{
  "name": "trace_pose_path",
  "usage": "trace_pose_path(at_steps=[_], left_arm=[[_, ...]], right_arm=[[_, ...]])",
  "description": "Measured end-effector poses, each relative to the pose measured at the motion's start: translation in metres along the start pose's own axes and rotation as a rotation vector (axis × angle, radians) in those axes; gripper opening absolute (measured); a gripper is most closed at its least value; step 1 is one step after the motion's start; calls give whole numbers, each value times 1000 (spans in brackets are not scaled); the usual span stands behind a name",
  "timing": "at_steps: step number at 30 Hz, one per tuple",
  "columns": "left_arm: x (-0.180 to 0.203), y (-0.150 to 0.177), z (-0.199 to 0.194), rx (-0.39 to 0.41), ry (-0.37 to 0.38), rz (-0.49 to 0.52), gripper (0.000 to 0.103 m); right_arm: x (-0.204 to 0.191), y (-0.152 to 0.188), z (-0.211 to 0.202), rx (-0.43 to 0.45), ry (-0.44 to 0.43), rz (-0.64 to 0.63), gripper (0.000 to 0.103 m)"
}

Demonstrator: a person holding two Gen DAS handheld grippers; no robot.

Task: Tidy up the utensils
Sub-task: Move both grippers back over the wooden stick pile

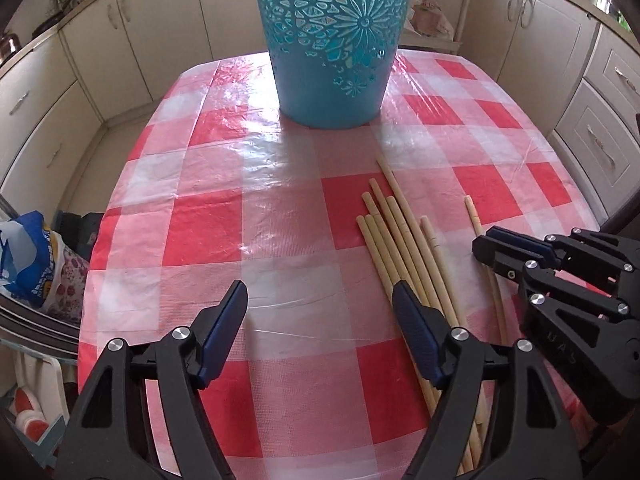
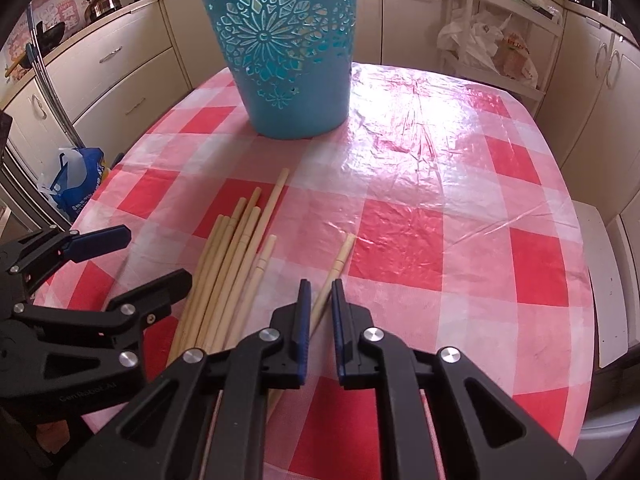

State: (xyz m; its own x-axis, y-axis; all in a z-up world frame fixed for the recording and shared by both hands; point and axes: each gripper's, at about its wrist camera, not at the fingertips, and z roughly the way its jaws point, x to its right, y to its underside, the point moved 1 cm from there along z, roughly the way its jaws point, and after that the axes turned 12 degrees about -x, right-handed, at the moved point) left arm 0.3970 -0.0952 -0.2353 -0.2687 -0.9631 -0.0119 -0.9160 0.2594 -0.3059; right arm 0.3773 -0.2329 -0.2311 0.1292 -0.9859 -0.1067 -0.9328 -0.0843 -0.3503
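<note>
Straight ahead of both tongs, at the far part of the counter (image 1: 208,216), one blue bucket (image 1: 332,40) with cut-out flower pattern, standing upright on the red and white checked cloth. Between bucket and tongs, only bare cloth. Left tongs (image 1: 320,300) spread wide, holding nothing, hovering above the cloth just to the left of the chopsticks (image 1: 404,240); the right finger of these tongs lying over the near part of the bundle and hiding it there. Right tongs (image 2: 319,286) narrowed to a small gap, with one single chopstick (image 2: 340,260) running between the two fingers; whether the pads already press on it, cannot tell. In the right wrist view, the main bundle lying to the left of the right tongs, tips pointing toward the bucket, near ends hidden under both tools. About eight chopsticks counted: six close together, one a little apart, one alone at the right tongs. Around the counter, cream cabinets (image 2: 120,72), a kettle (image 2: 102,0) on the far left, a blue bag (image 2: 78,178) on the floor, white plastic bags (image 2: 480,44) on a rack at far right.
</note>
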Motion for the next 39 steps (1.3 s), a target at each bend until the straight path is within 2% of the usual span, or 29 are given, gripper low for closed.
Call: trace_pose_path(at_steps=[3, 4, 7, 9, 11, 15, 23, 27, 29, 35, 39], left_arm=[[-2, 0, 1, 3, -26, -10, 70], [-4, 0, 2, -5, -42, -14, 66], [-8, 0, 2, -14, -7, -28, 66], [-5, 0, 3, -13, -20, -16, 66], [-4, 0, 1, -7, 12, -22, 65], [-3, -1, -4, 12, 24, -25, 65], [3, -3, 2, -5, 56, -21, 65], [4, -4, 2, -7, 35, -15, 65], [-1, -3, 3, -17, 60, -33, 65], [7, -5, 4, -20, 69, -19, 65], [9, -4, 4, -18, 48, -7, 65]], right_arm=[[1, 0, 0, -2, -8, 7, 11], [2, 0, 0, -2, -8, 8, 11], [3, 0, -1, -5, -12, 11, 11], [3, 0, -1, -5, -16, 12, 11], [4, 1, -1, -4, -17, 12, 11], [5, 1, -1, -4, -23, 15, 11], [2, 0, 0, -6, -20, 12, 11], [2, 1, 0, -8, -19, 7, 11], [4, 1, -1, -9, -18, 17, 11], [2, 1, 0, -9, -19, 12, 11], [2, 1, 0, -10, -20, 13, 11]])
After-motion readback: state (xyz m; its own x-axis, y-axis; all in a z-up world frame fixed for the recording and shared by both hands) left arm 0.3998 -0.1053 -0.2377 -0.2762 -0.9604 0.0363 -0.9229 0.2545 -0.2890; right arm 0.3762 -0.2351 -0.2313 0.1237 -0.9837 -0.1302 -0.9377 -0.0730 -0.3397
